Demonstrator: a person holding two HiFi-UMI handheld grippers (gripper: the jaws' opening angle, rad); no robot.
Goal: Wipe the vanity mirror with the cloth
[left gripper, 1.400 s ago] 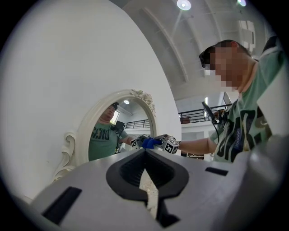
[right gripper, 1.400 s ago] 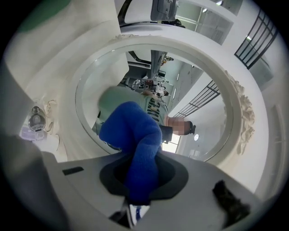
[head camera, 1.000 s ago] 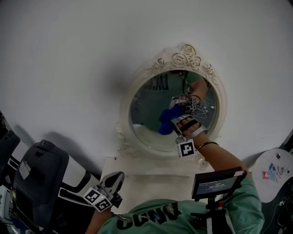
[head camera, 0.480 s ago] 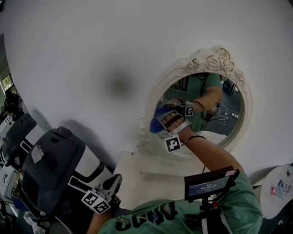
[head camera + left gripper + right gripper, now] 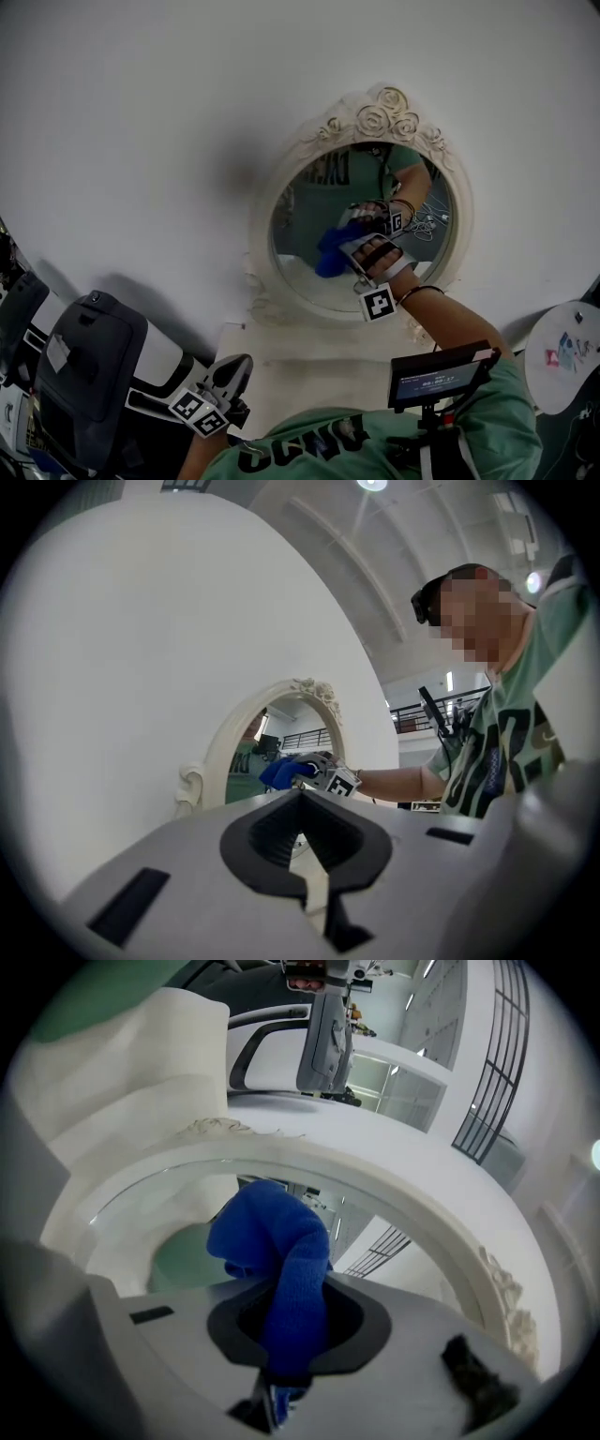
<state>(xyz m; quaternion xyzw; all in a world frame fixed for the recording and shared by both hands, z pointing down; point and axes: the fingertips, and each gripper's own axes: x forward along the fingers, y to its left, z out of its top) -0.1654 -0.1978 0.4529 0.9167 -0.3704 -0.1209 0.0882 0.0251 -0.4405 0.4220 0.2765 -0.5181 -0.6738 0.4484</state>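
Note:
An oval vanity mirror in an ornate cream frame stands against the white wall. My right gripper is shut on a blue cloth and presses it against the lower middle of the glass. In the right gripper view the cloth bulges out from between the jaws of this gripper, right at the glass. My left gripper hangs low at the front left, shut and holding nothing. The left gripper view shows its jaws closed, with the mirror and cloth beyond.
A cream shelf sits under the mirror. A black-and-white machine stands at the left. A small screen is mounted at the person's chest. A round white table shows at the right edge.
The right gripper swept the cloth to the mirror's left edge, then back toward the lower middle. The head view swung with it. The left gripper stayed low.

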